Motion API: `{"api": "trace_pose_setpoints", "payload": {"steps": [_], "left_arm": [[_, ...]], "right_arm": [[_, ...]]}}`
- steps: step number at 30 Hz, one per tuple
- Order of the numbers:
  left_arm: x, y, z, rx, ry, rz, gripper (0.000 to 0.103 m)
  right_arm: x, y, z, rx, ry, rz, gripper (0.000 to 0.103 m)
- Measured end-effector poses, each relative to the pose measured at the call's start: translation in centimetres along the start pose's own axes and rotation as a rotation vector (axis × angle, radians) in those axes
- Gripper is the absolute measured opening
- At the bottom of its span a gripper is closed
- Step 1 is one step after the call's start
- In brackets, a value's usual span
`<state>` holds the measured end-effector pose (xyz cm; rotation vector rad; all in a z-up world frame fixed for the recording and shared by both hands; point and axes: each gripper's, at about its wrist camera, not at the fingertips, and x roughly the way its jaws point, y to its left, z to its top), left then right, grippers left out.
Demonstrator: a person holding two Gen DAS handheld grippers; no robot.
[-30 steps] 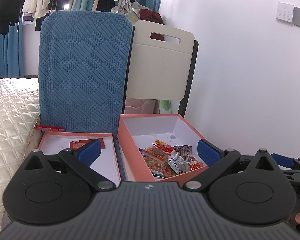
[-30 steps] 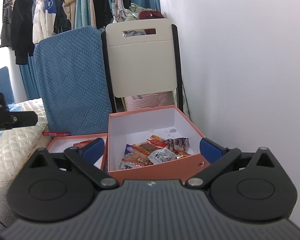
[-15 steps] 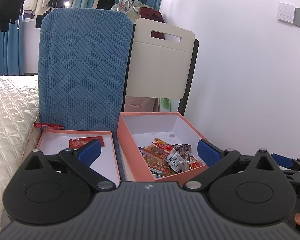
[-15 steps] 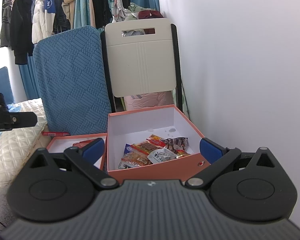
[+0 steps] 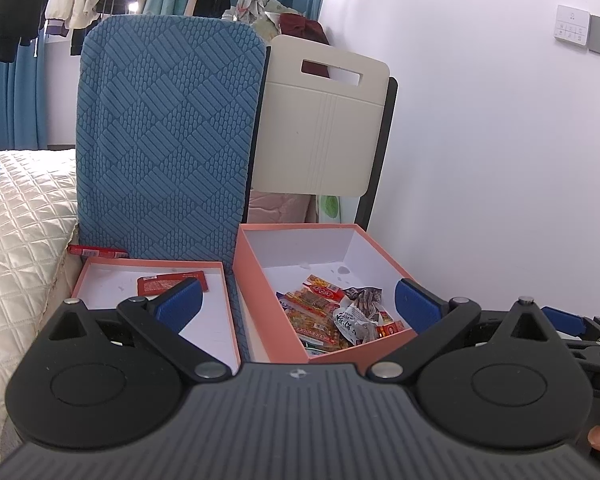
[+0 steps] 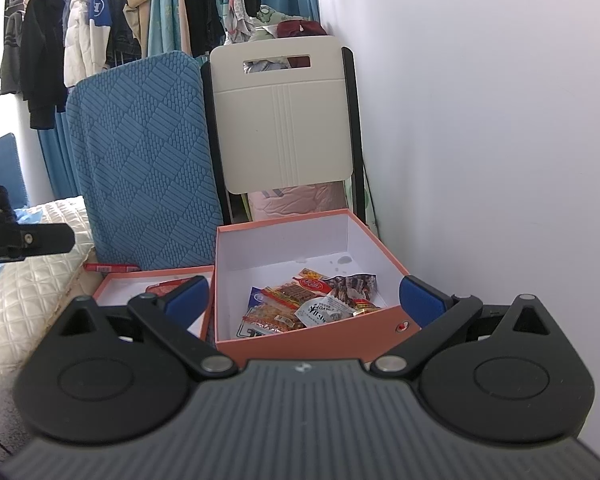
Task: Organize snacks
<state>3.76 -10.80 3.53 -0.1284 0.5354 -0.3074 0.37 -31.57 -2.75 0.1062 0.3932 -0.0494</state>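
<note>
- Left gripper (image 5: 298, 304) — jaws spread wide, holding nothing, hovering before the pink box (image 5: 260, 276).
- Right gripper (image 6: 304, 298) — jaws likewise wide apart and empty, facing the same box.
- Snack packets (image 5: 332, 312) lie heaped inside the box.
- Box lid (image 5: 100, 280) sits just left of it — one red packet (image 5: 160, 282) inside.

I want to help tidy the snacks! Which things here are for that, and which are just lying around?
For the job:
snacks
box
lid
red packet in the lid
red packet behind the lid
left gripper, open
right gripper, open

Just lying about:
cushion
chair
bed
clothes
</note>
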Motion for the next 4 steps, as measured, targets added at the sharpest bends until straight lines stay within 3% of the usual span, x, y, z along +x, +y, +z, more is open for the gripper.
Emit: {"api": "trace_pose_setpoints", "payload": {"steps": [4], "left_arm": [[0.05, 0.04, 0.05, 0.000, 0.003, 0.001, 0.103]], "right_arm": [[-0.09, 0.10, -0.03, 0.001, -0.001, -0.002, 0.103]]}}
